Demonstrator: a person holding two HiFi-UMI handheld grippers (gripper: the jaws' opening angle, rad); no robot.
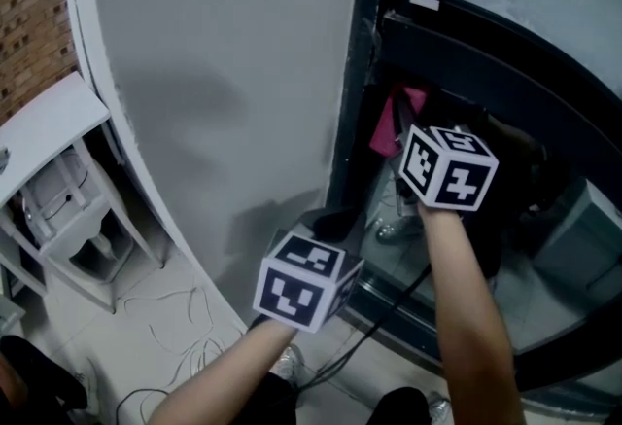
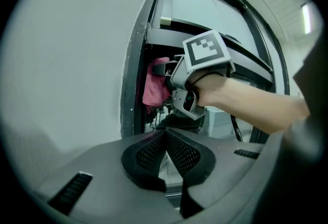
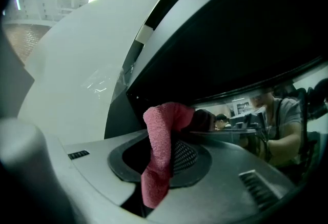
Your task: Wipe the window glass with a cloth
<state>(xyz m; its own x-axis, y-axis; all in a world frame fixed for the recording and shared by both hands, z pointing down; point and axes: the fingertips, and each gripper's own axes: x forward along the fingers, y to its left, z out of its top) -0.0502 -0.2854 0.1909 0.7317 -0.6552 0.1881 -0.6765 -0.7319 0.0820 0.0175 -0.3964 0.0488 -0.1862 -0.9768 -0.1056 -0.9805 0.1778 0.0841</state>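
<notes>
— Cloth (image 3: 159, 136): where does it sit?

— It's the pink one, pinched between the jaws of the right gripper (image 3: 168, 162). One end rises above the pads and the other hangs down in front of them (the right gripper view shows both ends plainly).

— And against the window glass (image 1: 457, 263)?

— From the head view, the cloth is up in the top left corner of the lower pane. That puts it just beside the dark frame (image 1: 355, 73) and under the crossbar (image 1: 505, 39). I cannot tell whether it presses on the pane.

— The other claw?

— The left gripper (image 2: 166, 136) has its jaws brought together, tips meeting, with nothing between them. It hangs lower than the right one, in front of the frame's foot and near the grey wall (image 1: 224, 44).

— Anything else nearby?

— The left gripper view shows a hand (image 2: 212, 89) wrapped round the right gripper, with its marker cube (image 2: 206, 50) on top. A white cabinet (image 1: 58, 126) stands at the far left under a brick wall (image 1: 29, 5), and cables (image 1: 185, 316) trail over the floor.
</notes>
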